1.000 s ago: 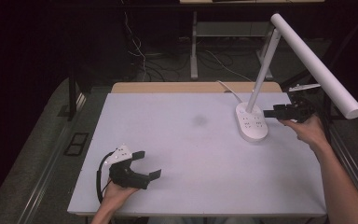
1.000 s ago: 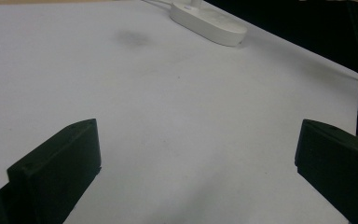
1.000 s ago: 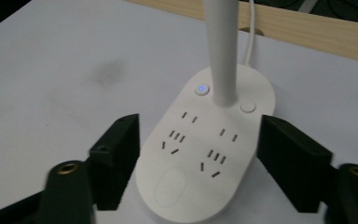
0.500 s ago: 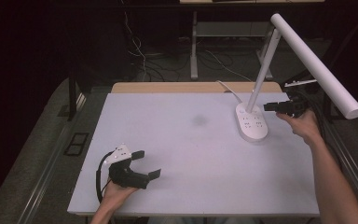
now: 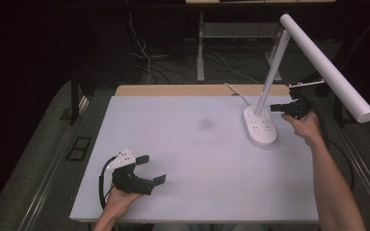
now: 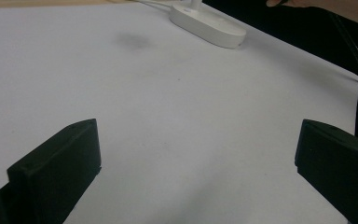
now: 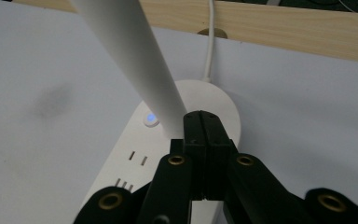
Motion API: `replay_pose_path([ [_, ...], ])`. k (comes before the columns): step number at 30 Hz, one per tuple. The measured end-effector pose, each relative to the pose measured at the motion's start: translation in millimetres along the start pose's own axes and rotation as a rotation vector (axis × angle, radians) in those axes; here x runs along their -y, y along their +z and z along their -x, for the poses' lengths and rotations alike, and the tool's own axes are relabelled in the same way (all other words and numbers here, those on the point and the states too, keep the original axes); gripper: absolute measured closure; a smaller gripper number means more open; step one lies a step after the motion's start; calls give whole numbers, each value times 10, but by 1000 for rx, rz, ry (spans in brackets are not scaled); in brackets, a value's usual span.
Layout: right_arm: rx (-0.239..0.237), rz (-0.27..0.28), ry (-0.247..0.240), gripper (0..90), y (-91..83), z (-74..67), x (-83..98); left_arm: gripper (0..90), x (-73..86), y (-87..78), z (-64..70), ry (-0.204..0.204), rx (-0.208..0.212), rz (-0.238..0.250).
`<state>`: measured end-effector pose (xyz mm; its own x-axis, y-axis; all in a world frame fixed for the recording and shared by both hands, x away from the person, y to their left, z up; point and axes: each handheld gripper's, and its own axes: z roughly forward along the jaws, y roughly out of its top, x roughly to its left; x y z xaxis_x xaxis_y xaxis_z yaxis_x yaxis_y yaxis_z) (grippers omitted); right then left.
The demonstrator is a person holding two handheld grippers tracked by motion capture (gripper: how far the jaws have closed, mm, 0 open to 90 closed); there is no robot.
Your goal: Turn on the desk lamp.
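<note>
Right gripper (image 7: 204, 135), jaws pressed together and empty, hovers at the lamp (image 5: 260, 126) base, at two o'clock on the tabletop (image 5: 192, 159). The right gripper view catches its blue button (image 7: 151, 118) glowing; pressing looks pending. Left gripper (image 5: 147, 169) idles spread apart at seven o'clock.

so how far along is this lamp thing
Looks early to midway. Done: the right claw is shut and poised over the desk lamp's base, right beside its stem; a small button on the base glows blue. In hand: closing in on the base, probably to press something. The left claw rests open on the table, idle. Whatever follows is left; the lamp head looks unlit.
</note>
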<state>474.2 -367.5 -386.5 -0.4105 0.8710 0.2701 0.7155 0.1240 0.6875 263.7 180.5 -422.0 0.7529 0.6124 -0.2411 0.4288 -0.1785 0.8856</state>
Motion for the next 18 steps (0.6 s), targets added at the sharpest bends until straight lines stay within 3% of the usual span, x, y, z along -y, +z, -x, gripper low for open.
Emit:
replay_pose_path([
  [10,3,-15,38,900,177,44,39,0,2,-2,-3,-1,-2,-4],
  [18,20,-26,34,900,314,49,61,0,6,4,-4,0,-2,-6],
])
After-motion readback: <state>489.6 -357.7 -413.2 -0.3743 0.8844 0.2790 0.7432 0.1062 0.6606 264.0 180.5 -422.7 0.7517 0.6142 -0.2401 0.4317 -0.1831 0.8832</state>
